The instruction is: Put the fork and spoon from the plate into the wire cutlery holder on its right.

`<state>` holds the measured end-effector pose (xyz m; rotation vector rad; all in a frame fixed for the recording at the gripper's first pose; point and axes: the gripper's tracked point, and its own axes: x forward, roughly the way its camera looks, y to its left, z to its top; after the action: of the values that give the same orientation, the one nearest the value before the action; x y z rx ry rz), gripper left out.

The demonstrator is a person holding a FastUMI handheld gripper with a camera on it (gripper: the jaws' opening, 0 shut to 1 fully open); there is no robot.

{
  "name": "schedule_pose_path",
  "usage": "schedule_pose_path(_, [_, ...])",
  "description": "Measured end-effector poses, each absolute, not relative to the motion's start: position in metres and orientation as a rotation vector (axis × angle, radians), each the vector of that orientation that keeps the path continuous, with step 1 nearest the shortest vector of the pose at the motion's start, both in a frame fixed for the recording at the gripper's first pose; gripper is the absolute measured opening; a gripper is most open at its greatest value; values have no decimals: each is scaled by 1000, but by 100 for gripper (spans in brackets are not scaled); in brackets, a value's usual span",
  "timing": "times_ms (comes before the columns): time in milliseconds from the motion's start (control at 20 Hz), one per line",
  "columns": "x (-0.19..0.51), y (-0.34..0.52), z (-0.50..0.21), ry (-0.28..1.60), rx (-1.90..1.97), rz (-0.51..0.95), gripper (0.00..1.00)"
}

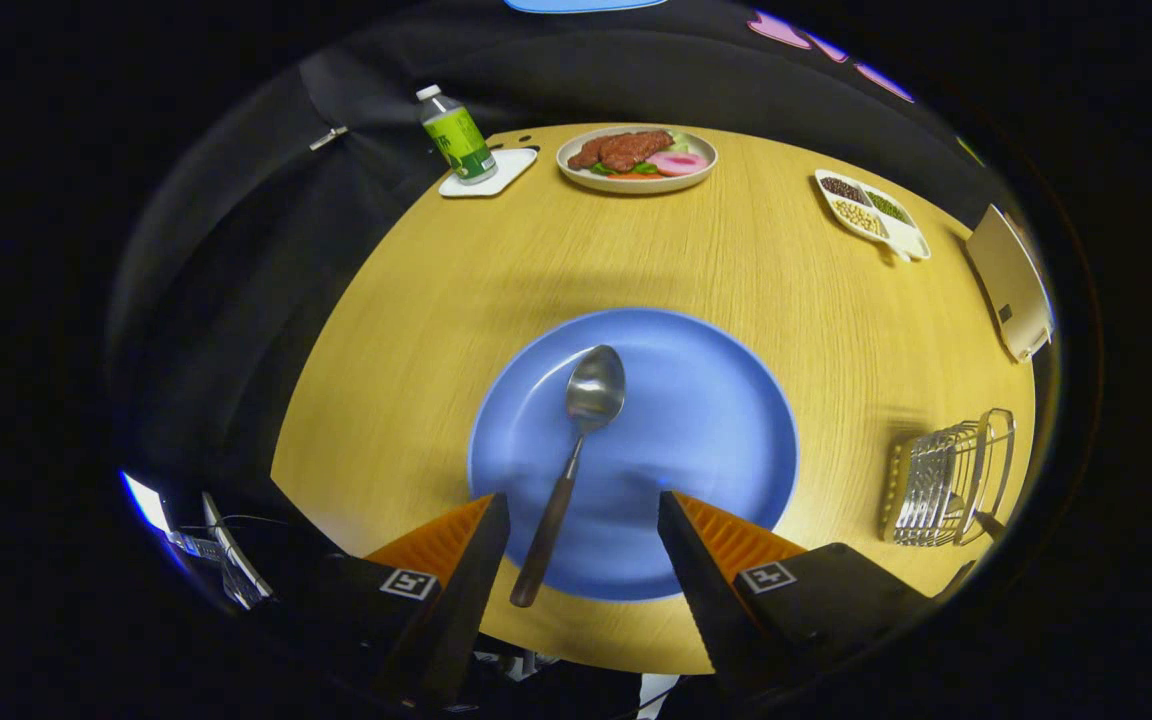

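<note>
Spoon [576,450] is lying on the blue plate [716,420], handle between the spread, empty fingers of the gripper [584,520]. Holder [946,480] is standing right of the plate. Advise closing squarely across the handle, keeping the spoon level.

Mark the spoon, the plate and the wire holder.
spoon [594,385]: gripper view, on its bowl.
plate [726,420]: gripper view, bare patch right of the spoon.
wire holder [941,485]: gripper view, on its wire side.
gripper [584,520]: gripper view, fingers open, astride the spoon handle.
</note>
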<state>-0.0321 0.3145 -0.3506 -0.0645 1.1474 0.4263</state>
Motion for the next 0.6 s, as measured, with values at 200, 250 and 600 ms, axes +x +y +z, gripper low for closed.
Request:
schedule_pose_path(200, [-37,321,-372,1188,-88,405,85])
schedule_pose_path(250, [-39,322,-376,1196,-87,391,84])
schedule_pose_path(600, [-37,327,-385,1240,-36,330,46])
